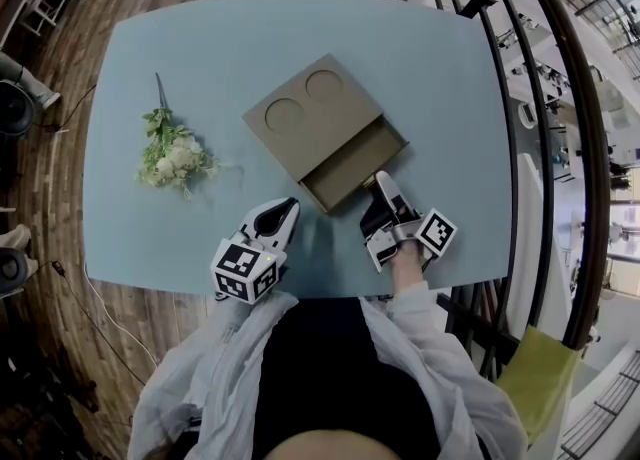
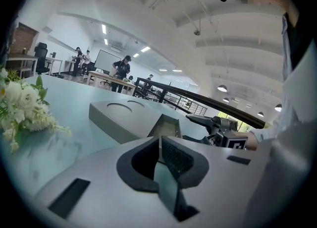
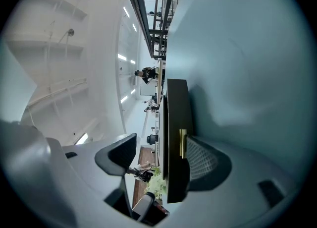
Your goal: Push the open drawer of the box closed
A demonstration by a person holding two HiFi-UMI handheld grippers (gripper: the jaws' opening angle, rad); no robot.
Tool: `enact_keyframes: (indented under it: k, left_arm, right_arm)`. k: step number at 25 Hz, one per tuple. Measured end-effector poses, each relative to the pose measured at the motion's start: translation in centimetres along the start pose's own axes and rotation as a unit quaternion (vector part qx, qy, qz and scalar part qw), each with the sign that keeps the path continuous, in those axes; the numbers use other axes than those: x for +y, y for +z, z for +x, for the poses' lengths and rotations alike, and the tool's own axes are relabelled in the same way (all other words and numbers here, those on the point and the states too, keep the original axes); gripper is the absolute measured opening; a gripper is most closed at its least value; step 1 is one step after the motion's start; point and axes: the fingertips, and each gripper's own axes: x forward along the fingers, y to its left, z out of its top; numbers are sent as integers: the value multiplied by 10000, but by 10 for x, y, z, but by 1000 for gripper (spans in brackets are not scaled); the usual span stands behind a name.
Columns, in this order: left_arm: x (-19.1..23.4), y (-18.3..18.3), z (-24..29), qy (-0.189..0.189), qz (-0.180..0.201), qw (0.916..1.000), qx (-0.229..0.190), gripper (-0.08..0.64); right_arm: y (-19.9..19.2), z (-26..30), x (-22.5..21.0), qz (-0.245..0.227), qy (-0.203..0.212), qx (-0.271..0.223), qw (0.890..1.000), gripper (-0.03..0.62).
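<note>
At the left of the table (image 1: pixel 450 68) lies a small bunch of white flowers (image 1: pixel 172 156), well apart from the work and of no concern to it.

Next, the left gripper (image 1: pixel 283 213) rests near the table's near edge, just short of the box. Its own view shows the jaws brought together with nothing between them. It touches neither box nor drawer.

At centre stands the box (image 1: pixel 312 116), a flat brown case with two round recesses in its lid, set at an angle to the table edge. The drawer (image 1: pixel 350 176) stands partly out of the side that faces the person's right hand; its inside looks empty.

At the right, the right gripper (image 1: pixel 381 186) is laid level and rolled onto its side against the drawer front. Its jaws stand wide apart. The edge of the front panel, with a small brass handle (image 3: pixel 182 142), sits between them. One pad (image 3: pixel 205 160) appears to lie against the panel beside the handle; the other stands clear.

Assessment: the box looks like light board, stiff enough to take a push but likely to slide on the smooth table. No grasp is needed; pressure belongs flat on the front panel, near the handle at mid-width, so the drawer runs in straight and does not jam askew. Bracing the far side of the box would prevent it shifting.
</note>
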Motion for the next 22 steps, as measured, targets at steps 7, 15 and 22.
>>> enact_keyframes:
  k: [7, 15, 22]
  left_arm:
    - [5, 1, 0, 66, -27, 10000, -1, 31]
    - [12, 1, -1, 159, -75, 9998, -17, 29]
    - [17, 3, -3, 237, -103, 9997, -32, 29]
  right_arm:
    - [-1, 11, -1, 42, 1, 34, 10000, 313]
    - [-2, 24, -1, 123, 78, 53, 9999, 322]
    - [-2, 35, -1, 132, 138, 57, 9998, 322]
